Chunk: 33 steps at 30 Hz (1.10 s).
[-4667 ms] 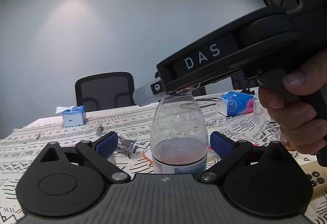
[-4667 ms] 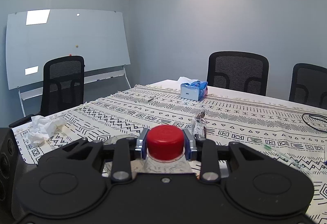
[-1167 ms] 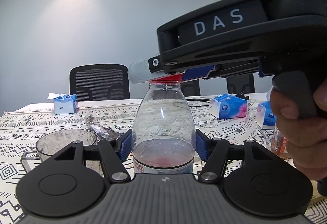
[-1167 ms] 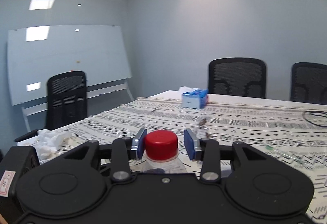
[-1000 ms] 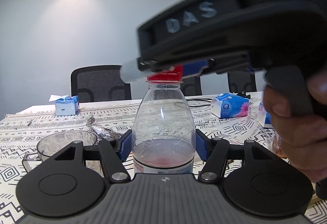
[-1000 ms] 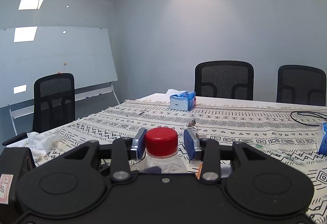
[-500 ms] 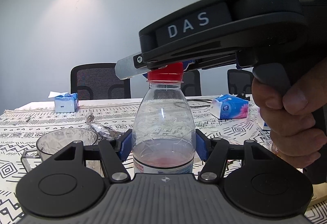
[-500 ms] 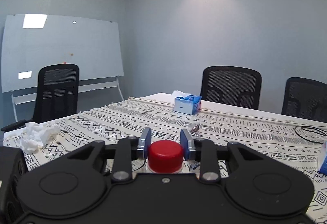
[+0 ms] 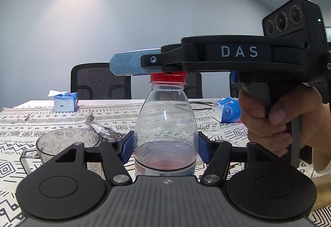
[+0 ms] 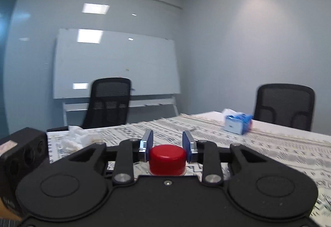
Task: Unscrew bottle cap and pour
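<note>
A clear plastic bottle (image 9: 165, 123) with a little pink liquid at the bottom stands upright on the patterned tablecloth. My left gripper (image 9: 164, 147) is shut on the bottle's body, a blue pad on each side. The red cap (image 9: 168, 77) sits on the bottle neck. My right gripper (image 10: 167, 142) comes in level from the right and its blue pads are shut on the red cap (image 10: 167, 157); it also shows in the left wrist view (image 9: 132, 63). A clear glass cup (image 9: 66, 142) with a handle stands to the bottle's left.
A crumpled foil wrapper (image 9: 103, 129) lies behind the cup. Blue tissue boxes stand at the far left (image 9: 65, 101) and at the right (image 9: 226, 110). A black cable (image 9: 198, 106) lies behind the bottle. Black chairs (image 10: 108, 102) ring the table; a whiteboard (image 10: 115, 65) stands beyond.
My right gripper has turned about the cap and its view has swung left toward the whiteboard. Its pads have closed in on the cap. The left gripper and bottle have stayed put.
</note>
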Motion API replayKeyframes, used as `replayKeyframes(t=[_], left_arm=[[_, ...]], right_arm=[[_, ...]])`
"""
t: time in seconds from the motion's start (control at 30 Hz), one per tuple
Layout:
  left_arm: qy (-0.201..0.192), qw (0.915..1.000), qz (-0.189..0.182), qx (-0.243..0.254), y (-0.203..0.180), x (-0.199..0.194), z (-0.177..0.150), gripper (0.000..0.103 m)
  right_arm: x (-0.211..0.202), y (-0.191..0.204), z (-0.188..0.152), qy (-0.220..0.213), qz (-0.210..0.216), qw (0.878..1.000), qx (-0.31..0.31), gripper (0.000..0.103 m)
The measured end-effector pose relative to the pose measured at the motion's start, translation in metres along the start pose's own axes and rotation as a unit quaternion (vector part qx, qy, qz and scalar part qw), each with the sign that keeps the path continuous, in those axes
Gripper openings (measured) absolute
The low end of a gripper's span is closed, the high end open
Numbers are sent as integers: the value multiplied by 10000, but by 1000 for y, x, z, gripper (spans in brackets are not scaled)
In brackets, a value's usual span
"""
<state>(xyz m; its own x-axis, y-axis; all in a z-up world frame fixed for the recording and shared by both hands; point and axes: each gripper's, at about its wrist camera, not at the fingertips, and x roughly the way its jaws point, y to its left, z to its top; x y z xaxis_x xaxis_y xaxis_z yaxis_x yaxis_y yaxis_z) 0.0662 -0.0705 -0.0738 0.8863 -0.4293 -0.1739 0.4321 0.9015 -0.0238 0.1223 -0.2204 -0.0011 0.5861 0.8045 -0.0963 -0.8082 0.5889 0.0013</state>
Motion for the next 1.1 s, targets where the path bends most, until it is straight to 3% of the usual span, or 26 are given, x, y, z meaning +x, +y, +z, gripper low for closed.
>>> replayKeyframes(t=[0.1,0.2,0.27,0.37,0.5,0.67,1.1], left_arm=[[-2,10000,-27,-39,2,1,0,58],[2,10000,-5,-56,2,1,0,58],[0,10000,-4,-20,0,1,0,58],[-2,10000,9,47,-2,1,0,58],[2,10000,1,50,-2,1,0,59],[-1,10000,-2,30,-2,1,0,59],[1,10000,-2,32,-3,0,0,59]], right_arm=[[0,-6,3,46,249,9997,11,33],[1,2,9,192,24,9997,116,34],[2,9,12,297,-273,9989,252,35],[2,27,17,441,-1072,9922,465,37],[-3,40,21,478,-1632,9837,582,39],[-8,37,21,449,-1750,9815,635,39],[-10,37,17,485,-1595,9832,747,42]])
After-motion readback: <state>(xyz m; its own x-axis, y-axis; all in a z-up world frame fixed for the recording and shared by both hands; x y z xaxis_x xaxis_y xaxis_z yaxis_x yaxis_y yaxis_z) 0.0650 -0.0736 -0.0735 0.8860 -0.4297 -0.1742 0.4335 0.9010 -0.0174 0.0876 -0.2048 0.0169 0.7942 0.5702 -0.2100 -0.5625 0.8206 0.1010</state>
